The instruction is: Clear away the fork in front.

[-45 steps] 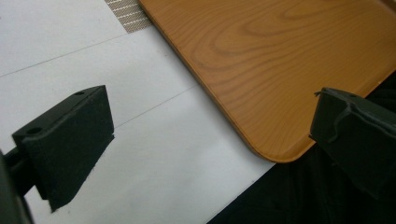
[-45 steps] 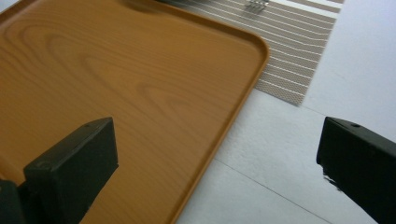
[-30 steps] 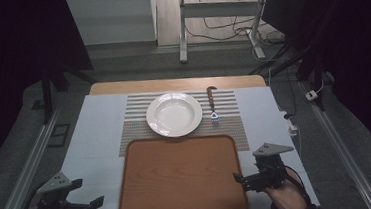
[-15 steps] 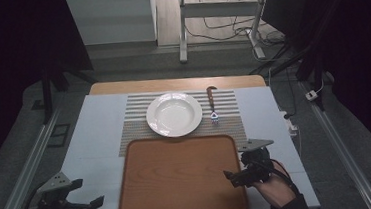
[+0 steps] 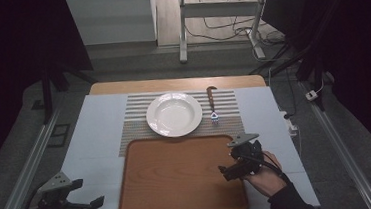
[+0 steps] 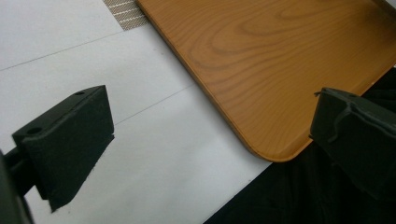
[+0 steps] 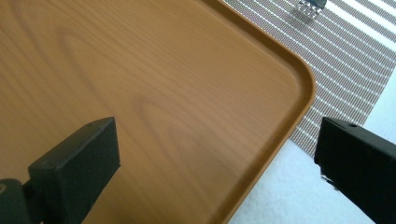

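Two grippers, both with jaws spread wide: the right gripper hovers tilted over the wooden tray's right edge; the left gripper sits low beside the tray's near-left corner.
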`<action>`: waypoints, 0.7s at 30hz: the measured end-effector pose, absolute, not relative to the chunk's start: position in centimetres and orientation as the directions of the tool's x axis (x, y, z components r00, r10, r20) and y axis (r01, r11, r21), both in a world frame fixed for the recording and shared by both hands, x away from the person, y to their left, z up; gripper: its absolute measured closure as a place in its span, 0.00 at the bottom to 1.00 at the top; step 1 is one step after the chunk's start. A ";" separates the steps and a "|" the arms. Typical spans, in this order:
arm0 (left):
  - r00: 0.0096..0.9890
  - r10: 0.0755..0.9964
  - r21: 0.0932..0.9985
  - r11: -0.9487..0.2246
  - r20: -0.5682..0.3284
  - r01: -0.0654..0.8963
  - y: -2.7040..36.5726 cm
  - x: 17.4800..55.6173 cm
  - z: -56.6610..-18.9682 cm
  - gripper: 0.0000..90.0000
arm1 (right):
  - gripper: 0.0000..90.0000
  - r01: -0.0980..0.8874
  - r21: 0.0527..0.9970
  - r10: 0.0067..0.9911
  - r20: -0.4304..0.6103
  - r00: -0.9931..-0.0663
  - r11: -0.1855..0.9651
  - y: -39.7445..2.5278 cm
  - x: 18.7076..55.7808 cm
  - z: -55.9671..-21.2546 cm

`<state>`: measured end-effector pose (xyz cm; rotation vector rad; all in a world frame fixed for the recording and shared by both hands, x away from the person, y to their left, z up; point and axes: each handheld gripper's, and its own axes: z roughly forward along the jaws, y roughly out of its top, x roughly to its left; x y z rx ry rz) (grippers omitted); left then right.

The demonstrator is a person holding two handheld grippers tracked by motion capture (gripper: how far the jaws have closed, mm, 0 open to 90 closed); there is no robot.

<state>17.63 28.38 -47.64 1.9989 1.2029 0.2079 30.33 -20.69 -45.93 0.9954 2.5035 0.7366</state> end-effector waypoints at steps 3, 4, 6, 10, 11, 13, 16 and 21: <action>0.539 0.807 0.689 -0.249 -0.240 0.681 28.4 17.6 -47.6 0.00 | 0.00 0.515 0.566 0.696 -0.155 -0.701 0.644 -20.2 30.7 -46.1; 0.539 0.807 0.689 -0.249 -0.241 0.681 28.4 17.6 -47.6 0.00 | 0.00 0.507 0.561 0.689 -0.165 -0.706 0.655 -20.0 30.9 -46.1; 0.539 0.807 0.688 -0.249 -0.241 0.682 28.4 17.6 -47.6 0.00 | 0.00 0.498 0.556 0.680 -0.178 -0.711 0.665 -19.9 31.0 -46.1; 0.538 0.807 0.687 -0.249 -0.242 0.682 28.4 17.7 -47.6 0.00 | 0.00 0.469 0.541 0.660 -0.232 -0.715 0.698 -19.2 31.5 -46.2; 0.539 0.807 0.687 -0.250 -0.242 0.682 28.4 17.7 -47.6 0.00 | 0.00 0.459 0.532 0.650 -0.251 -0.717 0.712 -18.9 31.8 -46.2; 0.539 0.807 0.687 -0.250 -0.242 0.682 28.4 17.7 -47.6 0.00 | 0.00 0.439 0.525 0.635 -0.280 -0.720 0.729 -18.5 32.1 -46.2; 0.540 0.806 0.687 -0.250 -0.243 0.683 28.4 17.7 -47.7 0.00 | 0.00 0.419 0.512 0.616 -0.310 -0.724 0.750 -18.1 32.6 -46.3; 0.541 0.805 0.686 -0.253 -0.242 0.682 28.4 17.7 -47.7 0.00 | 0.00 0.398 0.486 0.590 -0.347 -0.729 0.778 -17.6 33.5 -46.4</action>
